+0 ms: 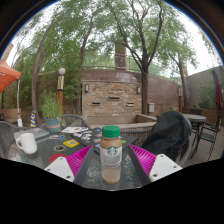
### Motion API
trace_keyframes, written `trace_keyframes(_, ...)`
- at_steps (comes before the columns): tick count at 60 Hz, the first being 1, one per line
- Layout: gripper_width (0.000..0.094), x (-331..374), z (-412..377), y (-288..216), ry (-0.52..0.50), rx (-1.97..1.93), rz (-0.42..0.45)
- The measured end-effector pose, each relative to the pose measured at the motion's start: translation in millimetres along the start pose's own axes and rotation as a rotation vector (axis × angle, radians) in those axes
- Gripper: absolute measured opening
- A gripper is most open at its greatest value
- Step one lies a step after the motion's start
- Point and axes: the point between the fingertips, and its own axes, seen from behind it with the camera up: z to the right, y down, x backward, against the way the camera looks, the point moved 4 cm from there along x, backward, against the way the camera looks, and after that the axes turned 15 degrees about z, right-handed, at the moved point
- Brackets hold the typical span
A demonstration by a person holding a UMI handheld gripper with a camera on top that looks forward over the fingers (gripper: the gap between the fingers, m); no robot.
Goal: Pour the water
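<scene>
bottle [111, 153] base hidden below the tool's fingers [76, 160], small table [30, 158] items too tiny to identify

— We see a clear bottle [111, 153] with a green cap, between two pink pads [77, 160]. What else?

— We see a white mug [27, 143], a brown brick wall [112, 95], green trees [120, 30] and a dark chair [168, 135].
</scene>
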Motion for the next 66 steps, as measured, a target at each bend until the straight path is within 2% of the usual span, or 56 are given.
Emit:
trace_keyframes(4, 0.0808, -15.8, -3.6, 7.6, 0.015, 0.007, -0.008)
trace_keyframes(6, 0.0774, -22.7, -6.4, 9.1, 0.016, 0.004, -0.010)
trace_keyframes(7, 0.0717, -25.7, -8.2, 9.8, 0.015, 0.001, -0.010)
trace_keyframes(8, 0.0614, -28.6, -8.1, 11.1, 0.020, -0.002, -0.011)
trace_keyframes(9, 0.0460, -35.0, -3.3, 16.6, 0.033, -0.002, -0.016)
trace_keyframes(10, 0.0415, -36.6, -0.1, 20.0, 0.050, 0.002, -0.025)
trace_keyframes(17, 0.0395, -38.2, -1.7, 13.4, 0.106, -0.013, 0.008)
trace_keyframes(18, 0.0368, -36.6, -1.9, 15.1, 0.106, 0.000, 0.008)
trace_keyframes(23, 0.0322, -34.5, -3.7, 18.1, 0.123, 0.007, -0.014)
trace_keyframes(28, 0.0288, -36.0, -17.2, 15.9, 0.097, 0.049, -0.042)
trace_keyframes(35, 0.0288, -37.2, -68.3, -25.9, -0.008, 0.267, 0.004)
trace_keyframes(46, 0.0287, -50.3, -183.7, -93.3, -0.242, 0.742, 0.105)
trace_keyframes(53, 0.0287, -52.7, -259.1, -90.3, -0.397, 1.160, 0.154)
trace_keyframes(57, 0.0286, -52.4, -291.7, -71.4, -0.488, 1.426, 0.167)
trace_keyframes(66, 0.0288, -55.9, -317.2, -47.5, -0.655, 1.940, 0.185)
